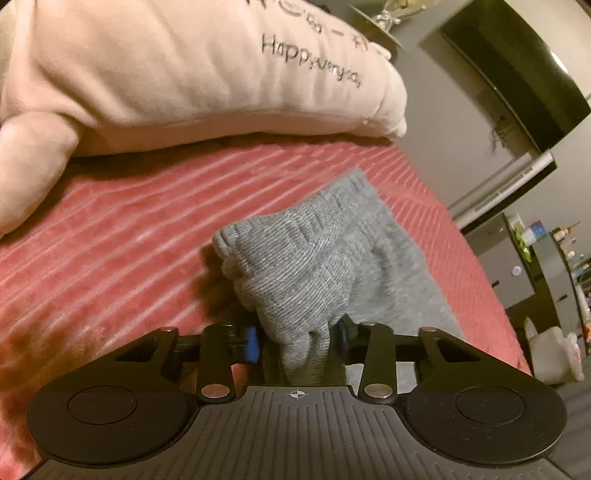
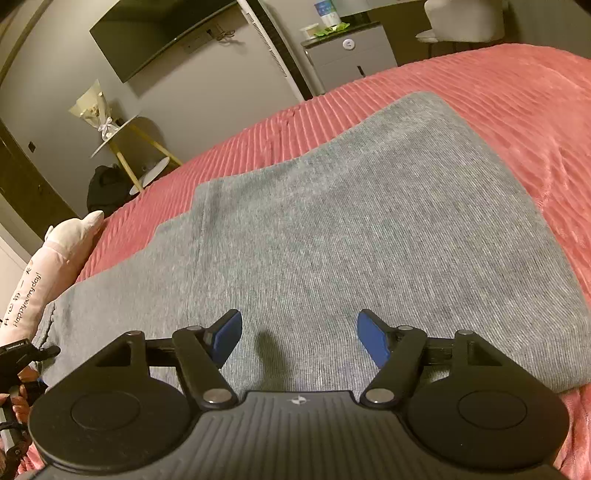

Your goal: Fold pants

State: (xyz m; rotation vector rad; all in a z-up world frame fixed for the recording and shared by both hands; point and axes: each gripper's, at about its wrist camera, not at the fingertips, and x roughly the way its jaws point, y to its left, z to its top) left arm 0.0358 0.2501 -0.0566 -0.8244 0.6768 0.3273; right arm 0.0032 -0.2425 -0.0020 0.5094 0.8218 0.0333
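Grey knit pants [image 2: 351, 206] lie spread on a red ribbed bedspread [image 2: 498, 92]. In the left wrist view my left gripper [image 1: 299, 339] is shut on the ribbed cuff end of the pants [image 1: 295, 266], which bunches up between the blue pads and is lifted slightly off the bed. In the right wrist view my right gripper [image 2: 299, 336] is open, its blue pads [image 2: 225, 336] wide apart just above the flat grey fabric, holding nothing. The left gripper [image 2: 22, 354] shows at the far left edge of that view.
A pink plush pillow [image 1: 166, 74] with stitched lettering lies on the bed just beyond the cuff. The bed edge [image 1: 480, 258] drops off to the right in the left wrist view. A wall TV [image 2: 155, 33], a small side table [image 2: 122, 140] and a cabinet [image 2: 347, 51] stand beyond the bed.
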